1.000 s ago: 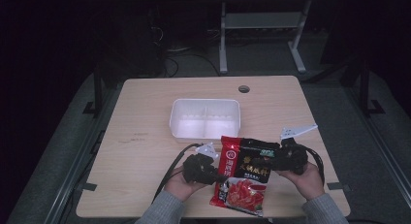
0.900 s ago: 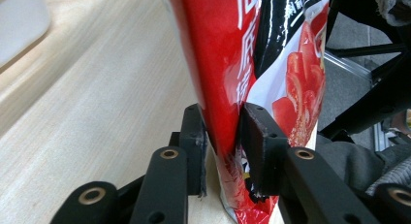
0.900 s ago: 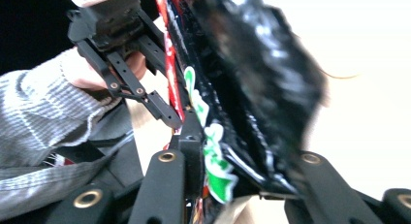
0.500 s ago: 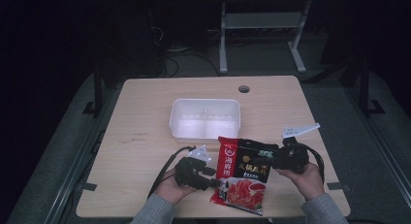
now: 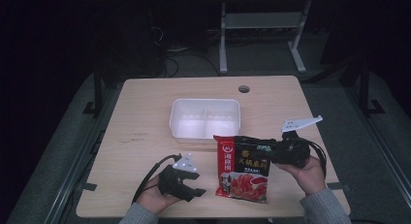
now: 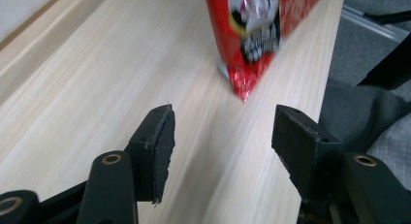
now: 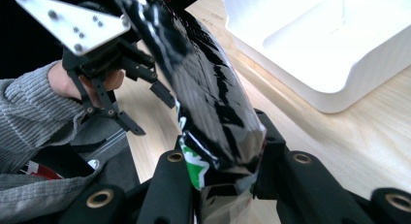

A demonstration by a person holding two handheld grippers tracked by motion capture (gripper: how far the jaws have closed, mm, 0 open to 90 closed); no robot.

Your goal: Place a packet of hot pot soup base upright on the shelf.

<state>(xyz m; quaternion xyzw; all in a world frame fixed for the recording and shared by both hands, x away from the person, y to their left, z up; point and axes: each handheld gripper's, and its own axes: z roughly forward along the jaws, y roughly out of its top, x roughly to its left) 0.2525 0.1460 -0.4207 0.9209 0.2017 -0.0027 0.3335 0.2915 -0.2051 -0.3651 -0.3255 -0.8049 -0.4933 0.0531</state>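
Both tongs work near the white two-compartment tray (image 5: 205,118) in the middle of the wooden table (image 5: 145,103): the right gripper (image 5: 277,151), on the near right of the tray, is clenched on the upper right edge of a red and black food packet (image 5: 244,168), its jaws pinching the glossy black film seen in the right gripper view (image 7: 213,117). That packet is tilted up just in front of the tray, its lower end toward the table's near edge. Held in the person's left hand (image 5: 155,197) well to the near left of the tray, the left gripper (image 5: 194,191) is released, its jaws spread and empty, pointing toward the packet's red corner (image 6: 247,83) and apart from it.
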